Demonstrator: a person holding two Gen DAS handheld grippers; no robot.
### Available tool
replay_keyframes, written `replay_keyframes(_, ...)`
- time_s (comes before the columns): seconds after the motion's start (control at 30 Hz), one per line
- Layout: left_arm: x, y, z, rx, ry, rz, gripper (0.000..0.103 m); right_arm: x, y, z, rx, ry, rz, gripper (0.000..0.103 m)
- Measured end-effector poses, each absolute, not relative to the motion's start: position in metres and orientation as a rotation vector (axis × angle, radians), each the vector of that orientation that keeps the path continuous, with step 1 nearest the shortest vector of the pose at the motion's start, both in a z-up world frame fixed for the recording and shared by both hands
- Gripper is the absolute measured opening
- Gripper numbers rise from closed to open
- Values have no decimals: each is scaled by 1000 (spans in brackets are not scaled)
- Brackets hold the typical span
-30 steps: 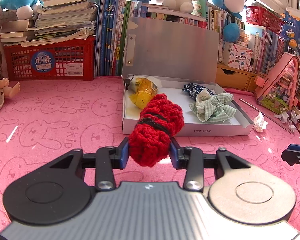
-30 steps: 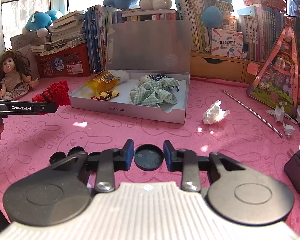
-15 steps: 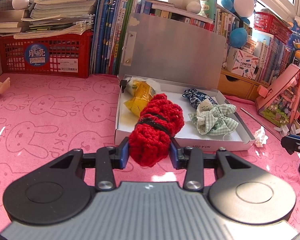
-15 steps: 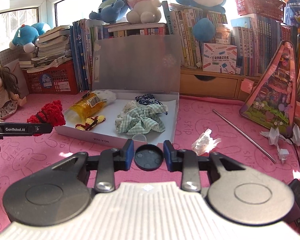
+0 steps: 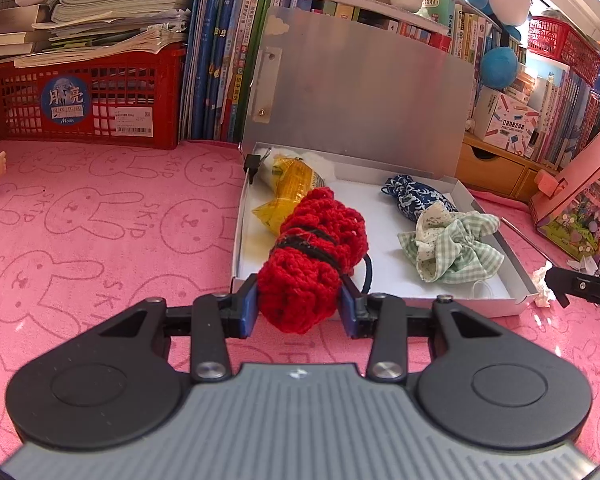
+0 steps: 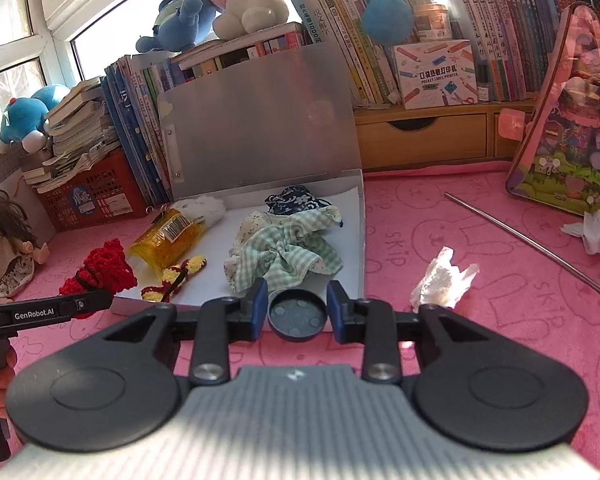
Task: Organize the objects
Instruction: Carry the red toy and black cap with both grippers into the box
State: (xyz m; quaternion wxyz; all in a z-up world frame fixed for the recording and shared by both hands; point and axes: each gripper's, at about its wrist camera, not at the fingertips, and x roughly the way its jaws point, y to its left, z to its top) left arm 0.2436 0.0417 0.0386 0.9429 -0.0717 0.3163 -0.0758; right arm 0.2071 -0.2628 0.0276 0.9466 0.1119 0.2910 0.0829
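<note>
Between the left gripper (image 5: 300, 306) fingers, a red crochet bundle (image 5: 314, 266) is clamped, hiding part of the box (image 5: 380, 300) beyond; right gripper (image 6: 297, 312) pinches a dark round cap (image 6: 297, 315), possibly a lid.

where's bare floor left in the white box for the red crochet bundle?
White box: bare strip between yellow packet and green gingham cloth. Crowded right side, with blue floral pouch. Left gripper holds the red crochet bundle.

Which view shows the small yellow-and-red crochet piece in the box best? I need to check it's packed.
The right wrist view: the small crochet piece lies in plain sight on the white box floor, beside the yellow packet. In the left wrist view the red crochet bundle held in the left gripper hides that spot.
</note>
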Motion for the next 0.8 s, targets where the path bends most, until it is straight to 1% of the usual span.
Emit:
replay_keyframes(0.37, 274, 36, 33, -136, 649, -137, 46, 261, -266, 13, 320, 648, 115, 36)
replay_keyframes(0.8, 290, 25, 22, -103, 668, -129, 46, 280, -264, -4, 339, 691, 94, 36)
